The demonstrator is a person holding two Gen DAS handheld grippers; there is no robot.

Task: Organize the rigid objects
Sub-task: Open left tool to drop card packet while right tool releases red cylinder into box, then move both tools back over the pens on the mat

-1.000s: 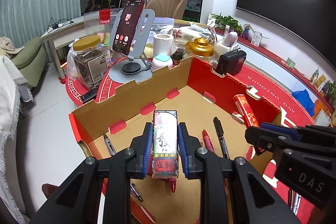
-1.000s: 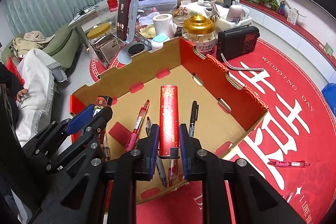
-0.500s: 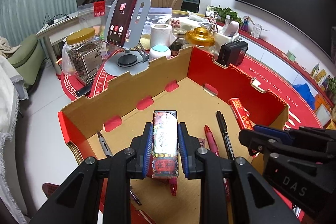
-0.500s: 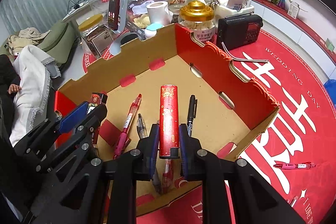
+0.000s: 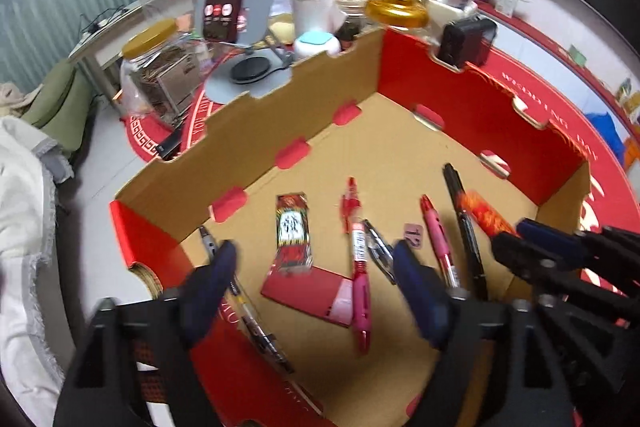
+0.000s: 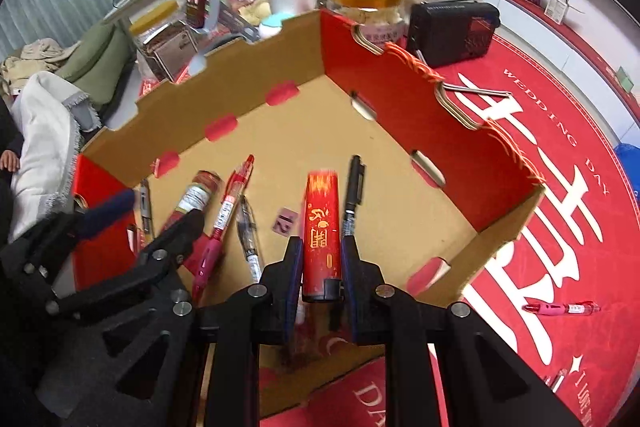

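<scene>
Blue-padded jaws of the left gripper (image 5: 316,267) are opening, nothing pressed between them; the small patterned box (image 5: 293,235) lies free on the box floor just beyond, at lower centre of the left view. Right gripper (image 6: 320,255), at lower centre of its view, clamps the red tube (image 6: 322,223) above the floor of the cardboard box (image 6: 400,163). Red pens (image 6: 228,211) and a black marker (image 6: 354,191) lie either side; a pink pen (image 6: 560,308) rests on the red mat (image 6: 540,155) at right.

Black grippers (image 6: 320,259); blue pads (image 6: 294,267) (seemingly rubber), silver screws.
</scene>
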